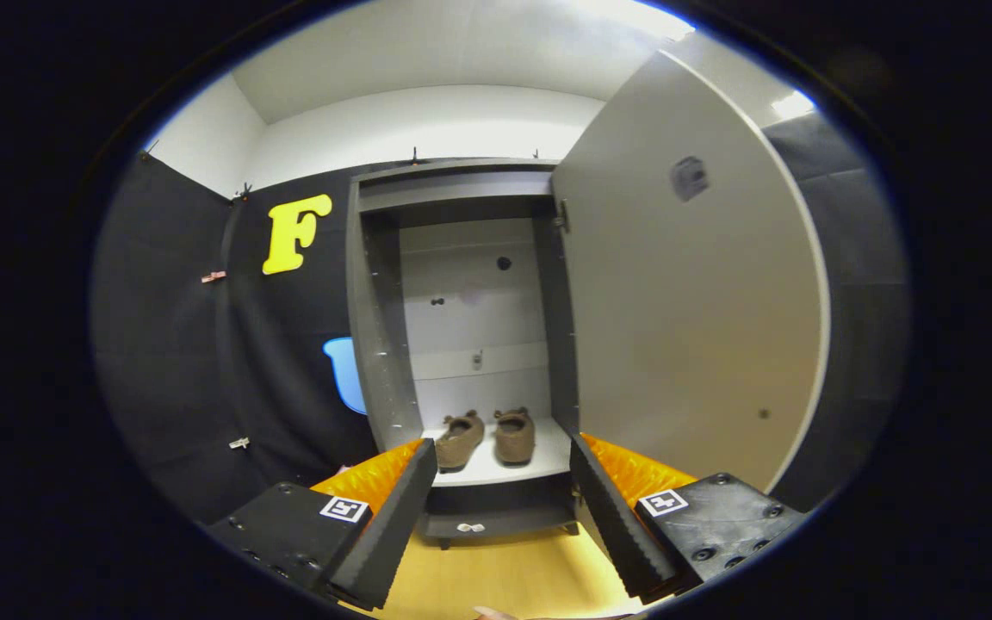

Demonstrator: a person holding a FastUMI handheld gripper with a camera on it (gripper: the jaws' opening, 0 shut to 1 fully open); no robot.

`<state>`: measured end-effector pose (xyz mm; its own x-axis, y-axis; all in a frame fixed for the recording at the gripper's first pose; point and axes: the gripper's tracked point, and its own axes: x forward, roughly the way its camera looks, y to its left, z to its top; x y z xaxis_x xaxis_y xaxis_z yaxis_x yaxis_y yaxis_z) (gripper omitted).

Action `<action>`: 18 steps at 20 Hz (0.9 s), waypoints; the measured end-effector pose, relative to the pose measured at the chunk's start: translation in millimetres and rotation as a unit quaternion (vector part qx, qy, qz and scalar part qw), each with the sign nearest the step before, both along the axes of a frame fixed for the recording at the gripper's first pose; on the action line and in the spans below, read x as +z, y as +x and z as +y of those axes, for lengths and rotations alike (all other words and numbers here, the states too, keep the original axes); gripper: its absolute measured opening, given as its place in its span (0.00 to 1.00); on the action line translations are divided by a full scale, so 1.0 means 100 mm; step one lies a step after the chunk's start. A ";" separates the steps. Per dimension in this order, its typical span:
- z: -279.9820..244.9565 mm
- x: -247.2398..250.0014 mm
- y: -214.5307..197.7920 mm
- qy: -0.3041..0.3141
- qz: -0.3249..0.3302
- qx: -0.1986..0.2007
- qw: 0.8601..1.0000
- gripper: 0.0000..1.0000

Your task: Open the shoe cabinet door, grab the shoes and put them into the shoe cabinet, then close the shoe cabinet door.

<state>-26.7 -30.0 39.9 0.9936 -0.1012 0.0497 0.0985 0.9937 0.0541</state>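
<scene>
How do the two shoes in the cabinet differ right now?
The left shoe is angled, its toe swung toward the hand-held gripper's left finger; the right shoe sits straight. The left shoe reaches nearer the shelf front edge than the right. Both are brown, side by side, beyond the open fingers.

black cloth wall (169, 362) hangs across the left and far right of the frame. above it, white room walls (427, 129) meet a pale ceiling (461, 52), with a bright light (793, 105) upper right. light wooden floor (496, 573) at bottom centre.
</scene>
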 end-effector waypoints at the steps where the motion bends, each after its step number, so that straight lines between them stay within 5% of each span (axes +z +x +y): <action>1: -0.10 0.00 -0.10 0.001 -0.001 -0.010 1.000 0.98; 11: -1.34 -0.02 -0.70 0.018 0.000 -0.072 0.997 0.98; 18: -2.03 -0.03 -0.62 0.017 0.001 -0.035 0.999 0.98</action>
<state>-88.2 -232.9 36.8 0.9842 -0.1715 0.0430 0.1673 0.9821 0.0866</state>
